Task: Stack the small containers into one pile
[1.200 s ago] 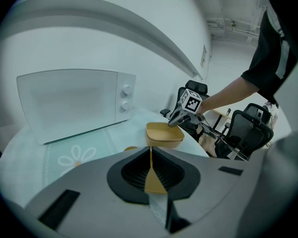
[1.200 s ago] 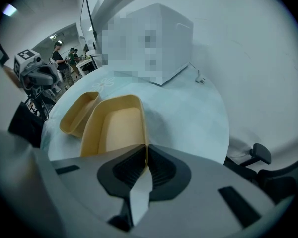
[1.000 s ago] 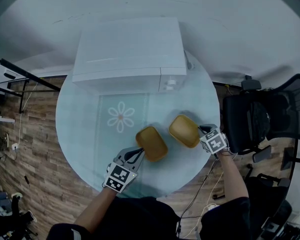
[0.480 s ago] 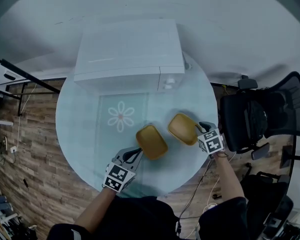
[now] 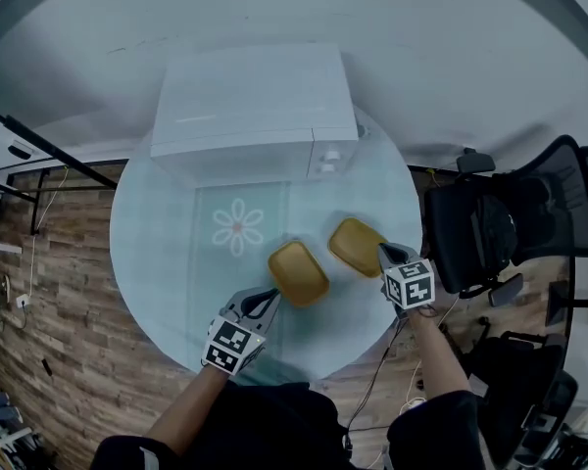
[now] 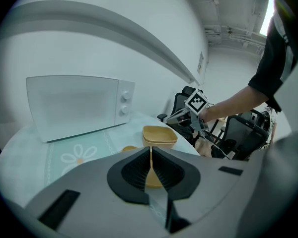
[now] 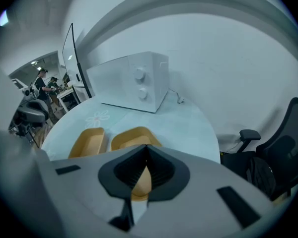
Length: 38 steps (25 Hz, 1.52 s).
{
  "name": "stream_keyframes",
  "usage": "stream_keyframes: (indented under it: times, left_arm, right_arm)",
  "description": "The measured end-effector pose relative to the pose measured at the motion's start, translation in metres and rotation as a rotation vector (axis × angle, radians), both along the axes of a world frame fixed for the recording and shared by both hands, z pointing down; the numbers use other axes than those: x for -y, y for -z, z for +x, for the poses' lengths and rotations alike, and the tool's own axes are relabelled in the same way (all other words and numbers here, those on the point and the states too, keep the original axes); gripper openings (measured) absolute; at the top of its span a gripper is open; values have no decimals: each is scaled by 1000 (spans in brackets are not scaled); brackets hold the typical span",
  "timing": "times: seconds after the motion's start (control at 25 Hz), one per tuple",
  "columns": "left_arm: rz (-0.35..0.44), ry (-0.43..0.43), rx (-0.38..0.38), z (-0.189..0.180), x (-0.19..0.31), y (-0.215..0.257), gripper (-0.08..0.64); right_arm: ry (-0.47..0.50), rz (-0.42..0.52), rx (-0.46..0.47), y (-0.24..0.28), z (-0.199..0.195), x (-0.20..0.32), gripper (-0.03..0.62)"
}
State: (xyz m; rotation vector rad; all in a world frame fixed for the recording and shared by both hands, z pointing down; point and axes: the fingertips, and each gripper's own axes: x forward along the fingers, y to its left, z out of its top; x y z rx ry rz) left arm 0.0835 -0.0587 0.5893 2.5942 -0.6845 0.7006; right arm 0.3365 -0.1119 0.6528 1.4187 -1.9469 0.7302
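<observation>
head view: both forearms reach in from the near edge of the round desk (image 5: pixel 157 253); the left tongs (image 5: pixel 271 300) angle toward the right, the right tongs (image 5: pixel 382 255) toward the left. left tongs pinched on the near rim of the left container (image 5: pixel 297 273); right tongs pinched on the rim of the right container (image 5: pixel 354 247). the two yellow containers sit just beside each other, in front of the microwave (image 5: pixel 255 106).
</observation>
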Motion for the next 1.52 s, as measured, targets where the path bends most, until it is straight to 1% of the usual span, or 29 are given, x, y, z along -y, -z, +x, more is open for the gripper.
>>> stream_keyframes:
  times: [0.12,0.24,0.52,0.56,0.6,0.64,0.84,1.04,1.52]
  left_arm:
    - [10,-2,-11,-4,-1,4,15]
    - [14,-4,-18,-9,-1,5,15]
    - [17,-15,-31,-20,-8,10,15]
    - [17,-16,-31,-21,-10,10,15]
    - [17,-15,-32,-23,-11,10,15]
    - [16,-13,-33,-25,-12,11,15]
    - [17,2,-37,-35,-14,10,15]
    - [12,23,-39,-49,-17,9,15]
    - [-5,107,-40,-81,-16,2,15]
  right_arm:
    - [-33,-3,45,5,-23,-9,25]
    - [-52,-7,69,8,-50,-16,26]
    - [17,1,91,8,-99,-30,33]
    - [23,-4,98,7,-104,-32,46]
    - [28,-11,103,5,-108,-34,81]
    - [35,-18,104,3,-112,-35,95]
    - [89,-39,68,-10,-130,-43,116]
    - [143,-75,9,-24,-140,-46,117]
    - [178,-144,-50,-50,-147,-36,117]
